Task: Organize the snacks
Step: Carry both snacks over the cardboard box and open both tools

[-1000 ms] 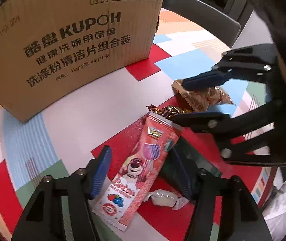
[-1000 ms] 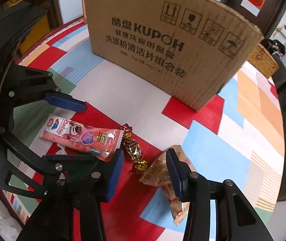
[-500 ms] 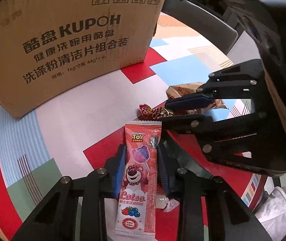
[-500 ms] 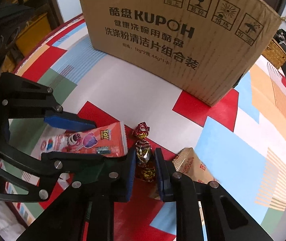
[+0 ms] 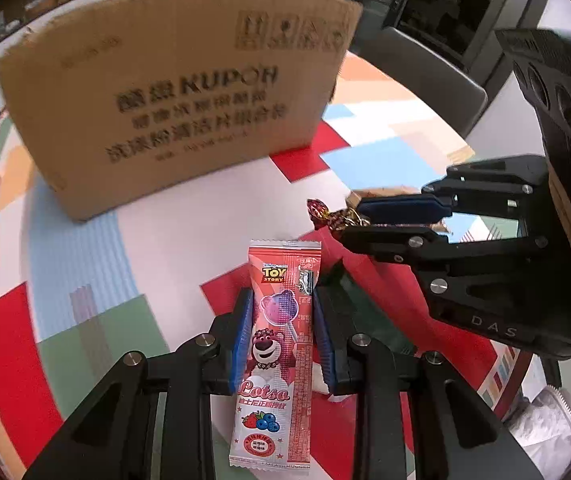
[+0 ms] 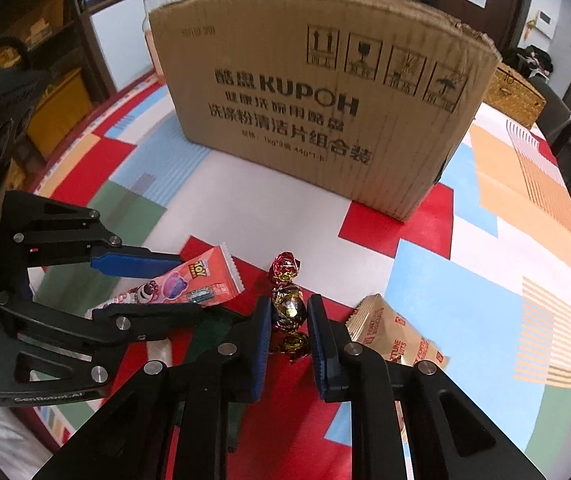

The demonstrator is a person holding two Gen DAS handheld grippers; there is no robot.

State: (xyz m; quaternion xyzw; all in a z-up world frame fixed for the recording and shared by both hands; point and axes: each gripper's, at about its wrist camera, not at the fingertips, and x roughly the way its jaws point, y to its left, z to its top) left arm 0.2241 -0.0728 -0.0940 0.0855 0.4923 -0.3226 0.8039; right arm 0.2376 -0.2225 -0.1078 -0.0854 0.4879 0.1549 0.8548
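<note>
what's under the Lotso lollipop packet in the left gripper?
Under the Lotso packet, held in the left gripper, shows the patterned tablecloth and part of a white-wrapped candy at its right edge. Whatever lies directly beneath the packet is covered.

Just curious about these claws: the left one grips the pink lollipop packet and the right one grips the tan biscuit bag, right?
Not quite. The right gripper grips the foil-wrapped candy; the biscuit bag lies beside it, as the right wrist view shows. The left gripper does grip the lollipop packet.
</note>
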